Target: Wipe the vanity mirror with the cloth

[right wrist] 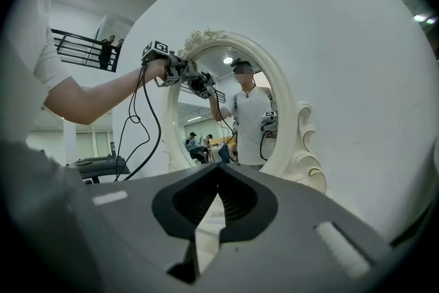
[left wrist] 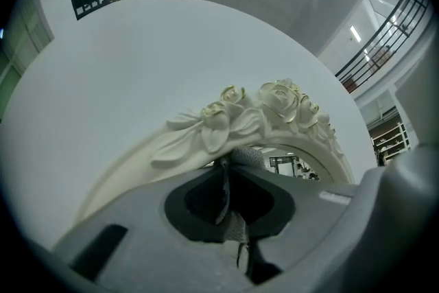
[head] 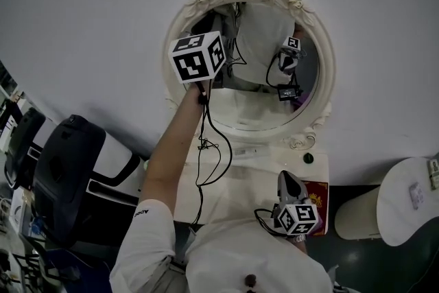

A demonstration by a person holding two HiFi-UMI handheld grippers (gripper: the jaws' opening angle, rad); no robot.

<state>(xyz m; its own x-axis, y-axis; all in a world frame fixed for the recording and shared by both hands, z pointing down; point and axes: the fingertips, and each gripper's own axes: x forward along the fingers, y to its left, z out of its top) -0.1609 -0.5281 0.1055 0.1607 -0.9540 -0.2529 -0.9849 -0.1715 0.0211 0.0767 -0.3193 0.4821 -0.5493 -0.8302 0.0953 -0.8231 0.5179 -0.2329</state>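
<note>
No container I could confirm. A white round-topped cylinder (head: 410, 201) stood on the floor to the right of the worktop (head: 247, 178); I couldn't tell if it held anything.

Left hand-held gripper (left wrist: 226, 163) was clamped on the cloth (left wrist: 235, 224), a grey mesh pinched between closed jaws with a bit poking out past the tips. It was raised high on an outstretched left arm (head: 171, 147), up at the upper-left edge of the vanity mirror (head: 260, 99), just under the carved roses (left wrist: 278, 101) on the cream frame. Cloth looked to be at the glass there, contact not clearly visible.

Right hand-held gripper (right wrist: 218, 168) was closed with nothing in it, jaw tips meeting. It was held low and close to the body over the right end of the worktop, pointing toward the mirror, well apart from the glass.

The mirror hung against a plain white wall (head: 103, 10).
</note>
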